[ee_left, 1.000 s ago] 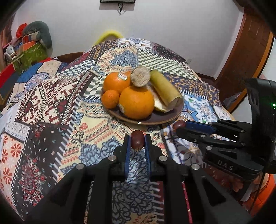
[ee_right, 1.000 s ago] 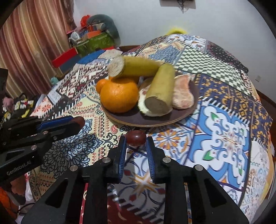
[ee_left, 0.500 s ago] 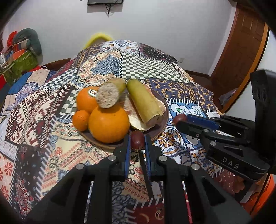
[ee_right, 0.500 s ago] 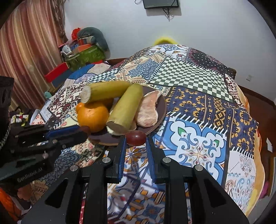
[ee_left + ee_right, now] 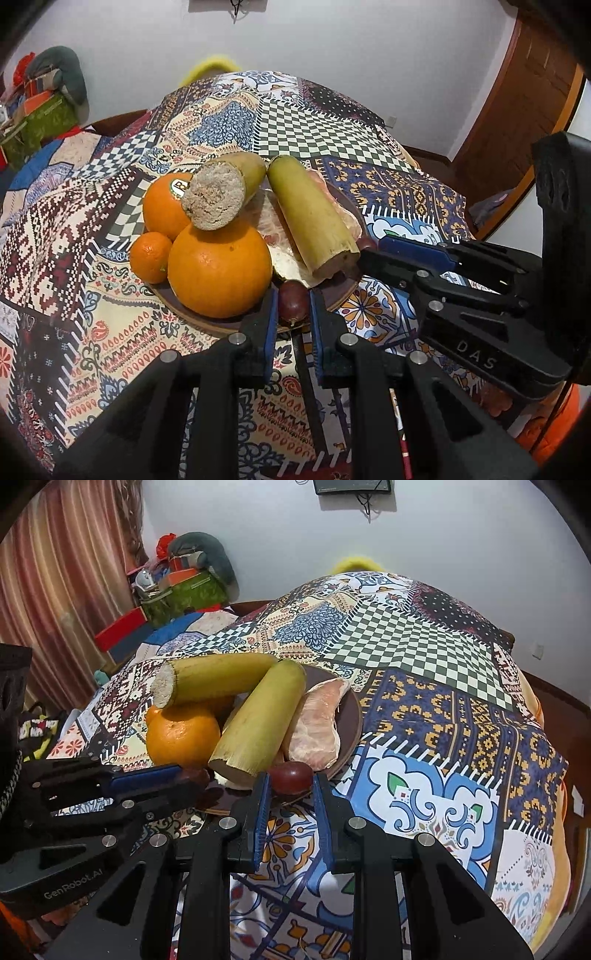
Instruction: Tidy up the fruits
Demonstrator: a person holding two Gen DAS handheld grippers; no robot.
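The left gripper (image 5: 293, 306) pinches a small dark-red fruit (image 5: 293, 301) between its blue-padded fingers, holding it at the near rim of the brown plate (image 5: 207, 320), just beside the large orange (image 5: 219, 271). The right gripper (image 5: 290, 779) likewise clamps a second dark-red fruit (image 5: 290, 775) at the plate's edge, close to the cut end of a yellow-green cane piece (image 5: 260, 720) and the peeled pomelo segment (image 5: 317, 729). On the plate, another cane piece (image 5: 221, 192) rests across the oranges, with a stickered orange (image 5: 164, 205) and a small mandarin (image 5: 149, 254) behind. The plate sits on a patchwork-patterned tablecloth (image 5: 332, 125).
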